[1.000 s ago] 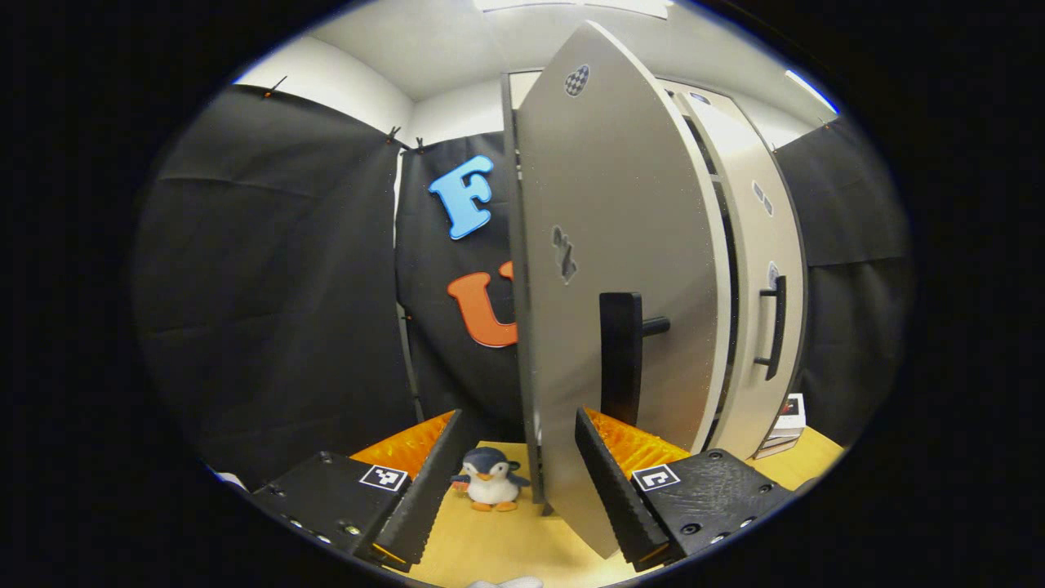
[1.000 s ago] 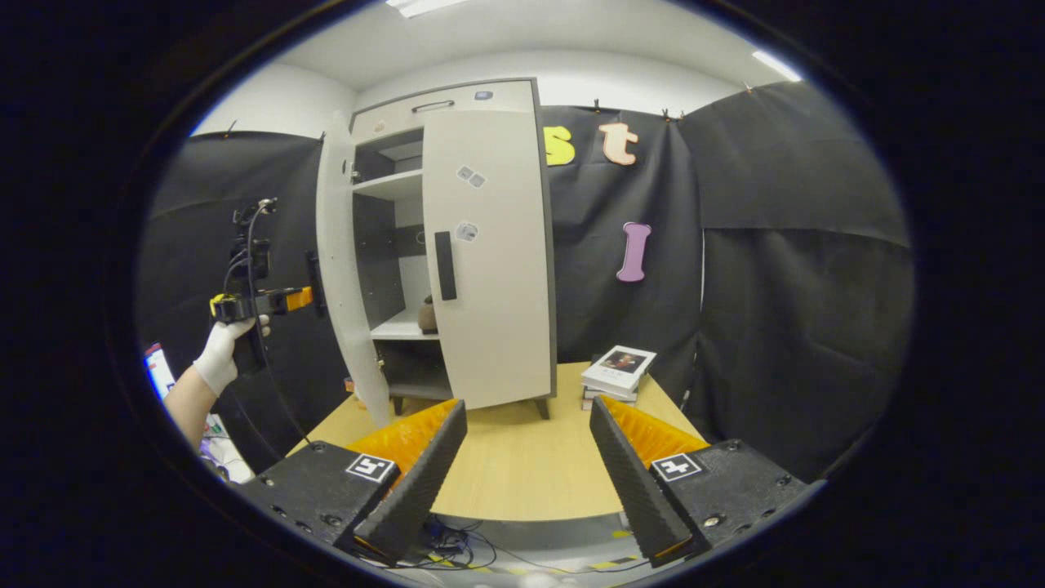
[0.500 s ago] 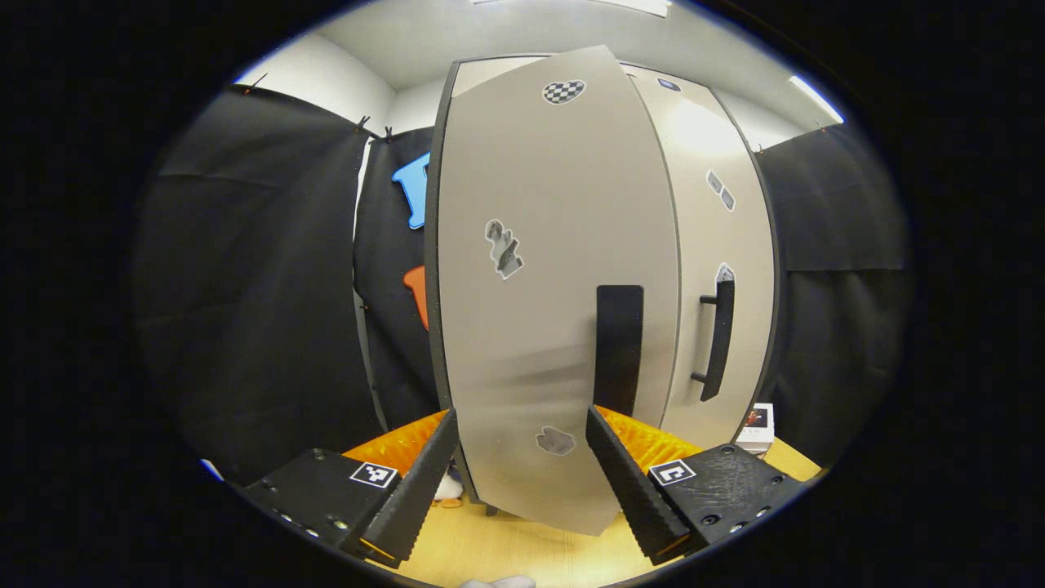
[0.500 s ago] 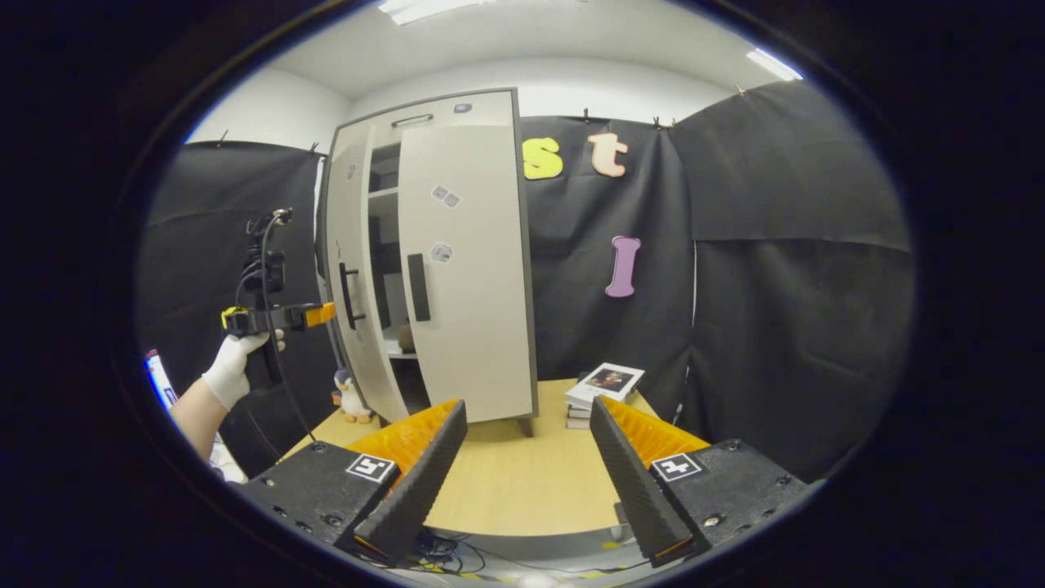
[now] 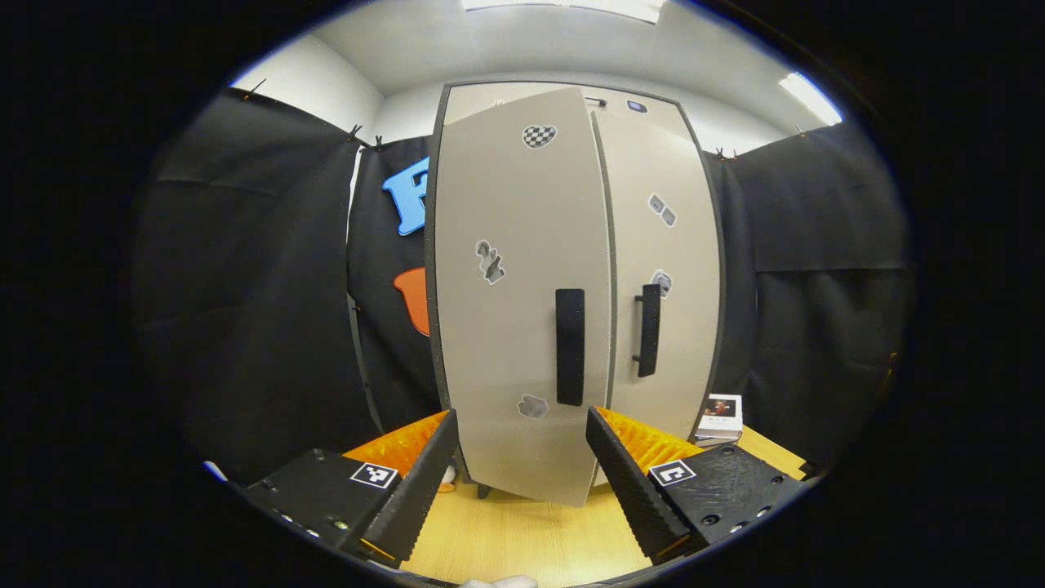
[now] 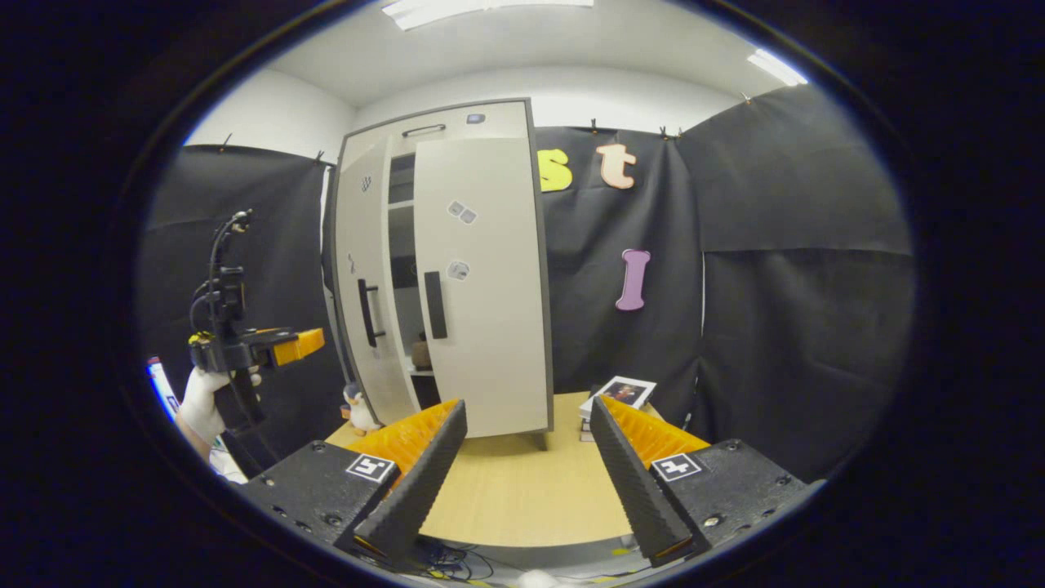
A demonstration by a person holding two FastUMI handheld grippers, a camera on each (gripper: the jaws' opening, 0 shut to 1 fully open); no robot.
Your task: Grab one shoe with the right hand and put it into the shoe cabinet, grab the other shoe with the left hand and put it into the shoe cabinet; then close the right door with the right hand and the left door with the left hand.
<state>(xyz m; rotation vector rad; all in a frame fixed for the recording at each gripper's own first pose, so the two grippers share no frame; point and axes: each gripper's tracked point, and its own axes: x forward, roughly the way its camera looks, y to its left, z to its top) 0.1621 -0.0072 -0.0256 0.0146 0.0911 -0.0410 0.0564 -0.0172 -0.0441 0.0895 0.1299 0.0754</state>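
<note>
Standing off the cabinet front, both tools idle. Right gripper view, far left of frame: a gloved hand point(image 6: 198, 402) holds the left hand-held gripper point(image 6: 295, 345) short of the left door point(image 6: 357, 278); from there I cannot tell its opening. Its own camera shows the fingers spread wide at bottom of frame, nothing between them. Just right of it, the left door is ajar, a dark gap at centre-left with a shoe point(image 6: 420, 353) on the shelf inside. Second shoe not made out. Small penguin toy point(image 6: 357, 407) on the desk point(image 6: 522, 490) by the door's foot.

Centre: shoe cabinet point(image 6: 445, 269). Right door point(image 6: 482, 286) looks flush. Right hand-held gripper point(image 6: 522, 469) at bottom centre, fingers wide apart, empty. Books point(image 6: 619, 394) right of centre.

Left gripper view, centre: left door's black bar handle point(image 5: 570, 346) straight ahead.

Judgement: door is a stiff, light panel on hinges, smooth-faced. A flat push near the handle edge should suit; fingers could slip sideways on the face.
</note>
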